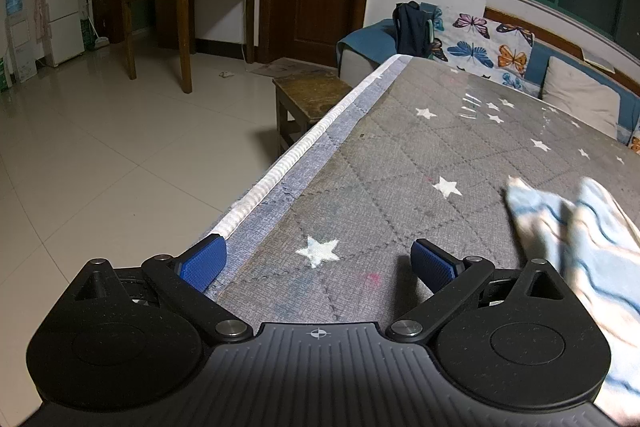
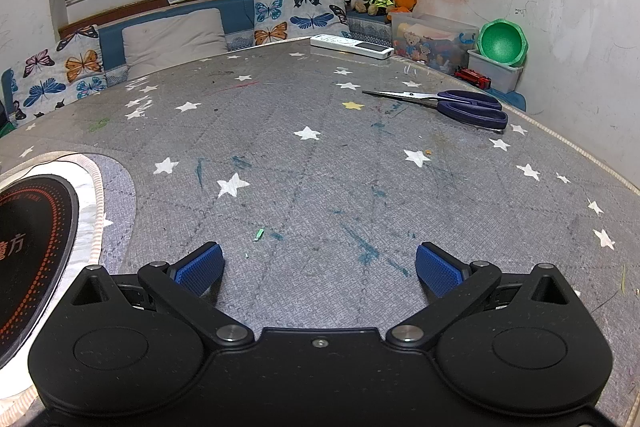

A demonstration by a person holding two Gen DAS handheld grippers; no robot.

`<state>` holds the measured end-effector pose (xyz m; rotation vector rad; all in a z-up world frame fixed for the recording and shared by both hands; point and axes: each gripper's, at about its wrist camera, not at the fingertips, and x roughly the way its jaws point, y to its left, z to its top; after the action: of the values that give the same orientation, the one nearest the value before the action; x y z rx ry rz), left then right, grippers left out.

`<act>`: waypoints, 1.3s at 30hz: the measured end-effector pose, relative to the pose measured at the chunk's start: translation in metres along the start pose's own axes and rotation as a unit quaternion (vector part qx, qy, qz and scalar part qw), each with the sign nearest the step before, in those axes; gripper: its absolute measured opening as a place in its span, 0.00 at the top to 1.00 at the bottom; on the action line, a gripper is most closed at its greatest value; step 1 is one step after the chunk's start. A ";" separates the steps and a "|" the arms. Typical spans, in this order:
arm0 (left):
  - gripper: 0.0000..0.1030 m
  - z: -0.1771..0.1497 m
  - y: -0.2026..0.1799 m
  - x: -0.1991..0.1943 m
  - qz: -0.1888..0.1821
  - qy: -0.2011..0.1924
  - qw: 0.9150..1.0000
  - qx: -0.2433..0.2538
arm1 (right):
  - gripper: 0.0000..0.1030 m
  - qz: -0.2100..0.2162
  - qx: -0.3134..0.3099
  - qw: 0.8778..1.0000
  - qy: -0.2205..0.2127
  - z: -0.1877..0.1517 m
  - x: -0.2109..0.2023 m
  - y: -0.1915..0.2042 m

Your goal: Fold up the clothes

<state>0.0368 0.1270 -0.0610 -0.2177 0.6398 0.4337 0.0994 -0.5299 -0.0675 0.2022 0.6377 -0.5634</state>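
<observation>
A light garment with blue wavy stripes (image 1: 592, 247) lies on the grey star-print table cover (image 1: 400, 155) at the right edge of the left wrist view, partly cut off by the frame. My left gripper (image 1: 318, 261) is open and empty, low over the table's left edge, with the garment just to its right. My right gripper (image 2: 318, 267) is open and empty above the bare grey cover (image 2: 320, 167). No garment shows in the right wrist view.
Scissors (image 2: 456, 105) and a white remote (image 2: 352, 46) lie at the far right of the table. A round black cooktop (image 2: 28, 239) sits at the left. A wooden stool (image 1: 308, 99) stands beside the table edge. A sofa with cushions (image 2: 172, 35) runs behind.
</observation>
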 end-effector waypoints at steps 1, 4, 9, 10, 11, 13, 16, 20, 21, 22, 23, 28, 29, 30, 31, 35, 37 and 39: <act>0.03 0.000 0.000 0.000 0.000 0.000 1.000 0.000 | 0.00 0.000 0.000 1.000 0.000 0.000 0.000 0.000; 0.03 -0.001 0.001 0.000 -0.001 0.000 1.000 -0.001 | 0.00 0.000 0.000 1.000 0.000 0.000 0.000 0.000; 0.03 0.000 0.000 0.000 0.001 0.000 1.000 0.001 | 0.00 0.000 0.000 1.000 0.000 0.000 0.000 0.000; 0.03 0.000 0.000 0.000 0.001 0.000 1.000 0.001 | 0.00 0.000 0.000 1.000 0.000 0.000 0.000 0.000; 0.03 0.000 0.000 0.000 0.001 0.000 1.000 0.001 | 0.00 0.000 0.000 1.000 0.000 0.000 0.000 0.000; 0.03 0.000 0.000 0.000 0.000 0.000 1.000 0.001 | 0.00 0.000 0.000 1.000 0.000 0.000 0.000 0.000; 0.03 -0.001 -0.001 0.000 0.001 0.000 1.000 0.001 | 0.00 0.000 0.000 1.000 0.000 0.000 0.000 0.000; 0.03 -0.001 0.001 0.000 0.000 0.000 1.000 0.000 | 0.00 0.000 0.000 1.000 0.000 0.000 0.000 0.000; 0.03 -0.001 0.001 0.000 0.000 0.000 1.000 0.000 | 0.00 0.000 0.000 1.000 0.000 0.000 0.000 0.000; 0.03 -0.001 0.001 0.000 0.000 0.000 1.000 0.000 | 0.00 0.000 0.000 1.000 0.000 0.000 0.000 0.000; 0.03 -0.001 0.000 0.000 0.000 0.000 1.000 0.000 | 0.00 0.000 0.000 1.000 0.000 0.000 0.000 0.000; 0.03 -0.001 0.001 0.001 -0.001 0.000 1.000 -0.001 | 0.00 0.000 0.000 1.000 0.000 0.000 0.000 0.000; 0.03 -0.001 0.001 0.001 -0.001 0.000 1.000 -0.001 | 0.00 0.000 0.000 1.000 0.000 0.000 0.000 0.000; 0.03 -0.001 0.001 0.001 -0.002 -0.001 1.000 -0.002 | 0.00 0.000 0.000 1.000 0.000 0.000 0.000 0.000; 0.03 -0.001 0.001 0.001 -0.002 -0.001 1.000 -0.003 | 0.00 0.000 0.000 1.000 0.000 0.000 0.000 0.000; 0.03 -0.001 0.002 0.002 -0.002 -0.001 1.000 -0.003 | 0.00 0.000 0.000 1.000 0.000 0.000 0.000 0.000; 0.03 -0.002 0.003 0.001 -0.003 -0.001 1.000 -0.004 | 0.00 0.000 0.000 1.000 0.000 0.000 0.000 0.000; 0.03 -0.001 0.002 0.002 -0.003 -0.001 1.000 -0.004 | 0.00 0.000 0.000 1.000 0.000 0.000 0.000 0.000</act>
<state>0.0366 0.1293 -0.0633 -0.2267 0.6345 0.4303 0.0993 -0.5300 -0.0675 0.2022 0.6377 -0.5632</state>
